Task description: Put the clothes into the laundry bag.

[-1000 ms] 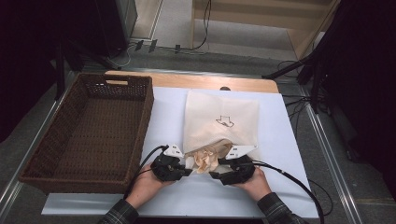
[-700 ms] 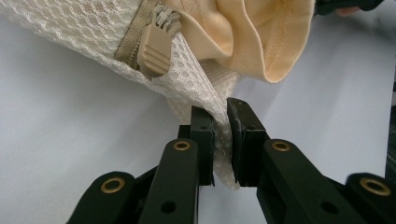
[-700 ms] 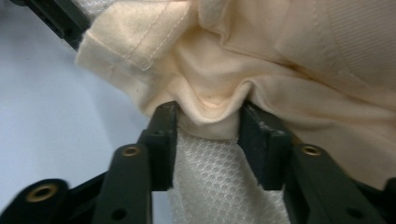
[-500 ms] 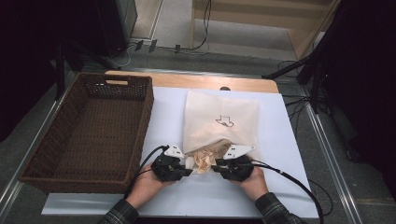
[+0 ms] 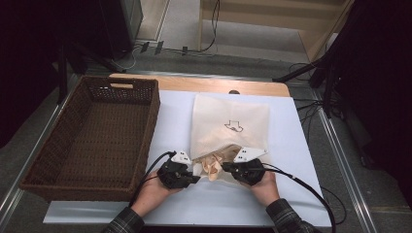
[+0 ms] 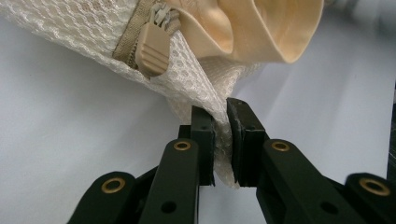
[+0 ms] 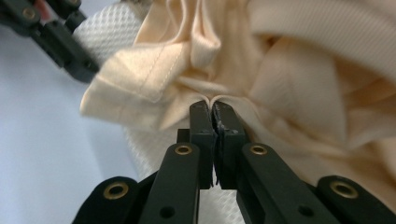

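Right gripper (image 7: 213,108), jaws just closing, is clamped on soft, slippery peach satin cloth (image 7: 261,88); white mesh laundry bag (image 6: 196,88) is pinched by left gripper (image 6: 221,116).

No words, numbers or brand names can be read anywhere. The one sign is a small dark outline drawing on the white mesh bag (image 5: 231,127), right of the bag's middle on its far half; its shape is too small to make out, and whether any letters belong to it cannot be told. The zipper pull (image 6: 152,49) seen in the left gripper view bears plain ridges, no lettering.
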